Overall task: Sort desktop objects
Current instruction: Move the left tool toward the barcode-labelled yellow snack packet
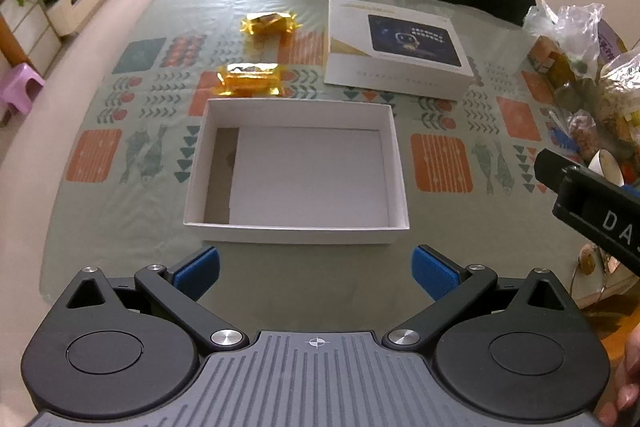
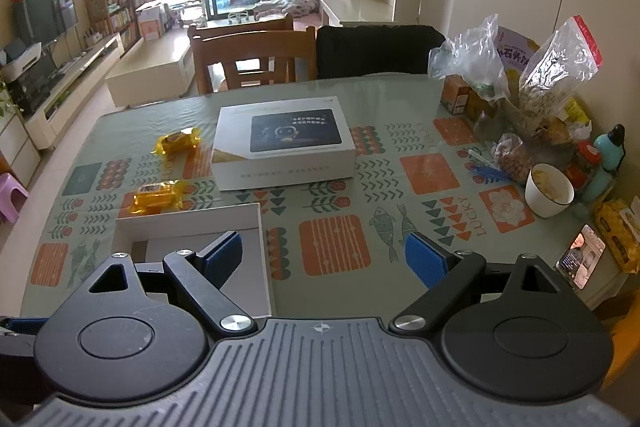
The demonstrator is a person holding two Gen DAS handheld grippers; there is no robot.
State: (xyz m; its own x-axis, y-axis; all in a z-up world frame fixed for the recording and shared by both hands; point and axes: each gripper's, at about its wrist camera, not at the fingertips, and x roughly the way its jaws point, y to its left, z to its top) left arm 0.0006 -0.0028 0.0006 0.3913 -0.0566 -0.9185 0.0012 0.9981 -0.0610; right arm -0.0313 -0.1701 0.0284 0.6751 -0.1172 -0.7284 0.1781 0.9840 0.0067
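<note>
Tablecloth (image 2: 472,215) printed "LUCKY", right gripper (image 1: 592,203) lettered "DA"

Two gold-wrapped snacks (image 1: 248,78) (image 1: 269,23) are sitting on the table, one open white box (image 1: 296,167), one printed box lid (image 1: 396,47), one white cup (image 2: 549,190), one phone (image 2: 582,255) and two wooden chairs (image 2: 256,57).

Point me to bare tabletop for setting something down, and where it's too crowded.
Free: the tablecloth between open tray, lidded box and white bowl; also the tray floor. Crowded: far right edge, bags, bottle, phone.
</note>
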